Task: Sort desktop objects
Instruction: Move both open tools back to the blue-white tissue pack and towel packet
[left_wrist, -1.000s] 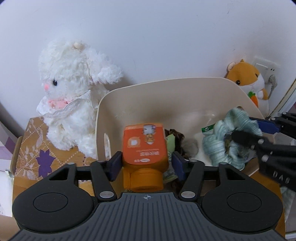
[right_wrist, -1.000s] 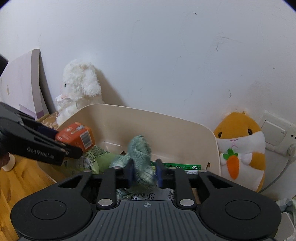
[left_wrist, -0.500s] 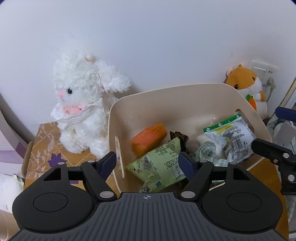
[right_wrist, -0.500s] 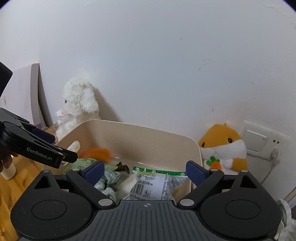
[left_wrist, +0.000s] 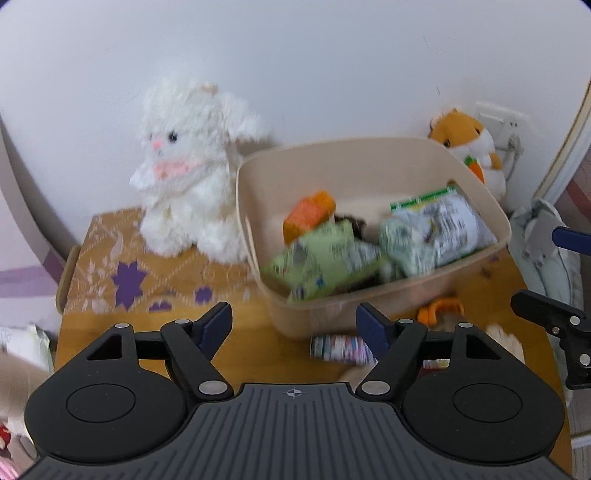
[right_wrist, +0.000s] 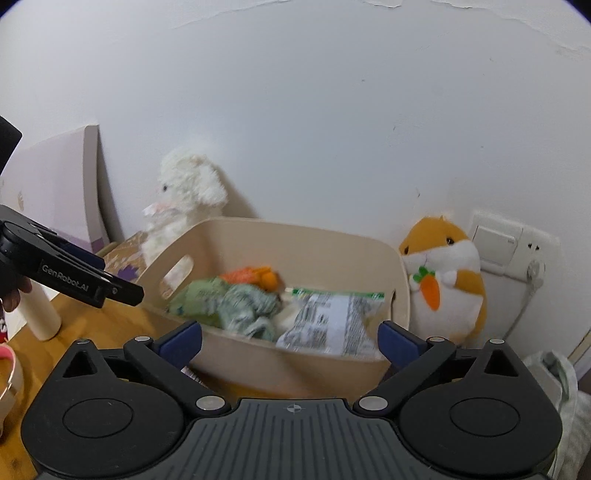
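The beige bin (left_wrist: 373, 306) on the tabletop (left_wrist: 258, 343) already holds an orange carton (left_wrist: 308, 216), green snack packets (left_wrist: 325, 258) and a scrunchie (right_wrist: 247, 306). A small wrapped packet (left_wrist: 340, 347) and orange clip (left_wrist: 439, 308) remain outside. The left hand-held gripper (left_wrist: 293, 325) stands apart, empty; the right hand-held gripper (right_wrist: 290, 338) is opening, nothing between.

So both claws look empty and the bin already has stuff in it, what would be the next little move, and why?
Probably swing the left gripper down toward the small patterned packet lying on the wooden desk just in front of the beige bin. Nothing is between its fingers, the right gripper's jaws are opening with nothing between them, and that packet and an orange item beside it are outside the bin.
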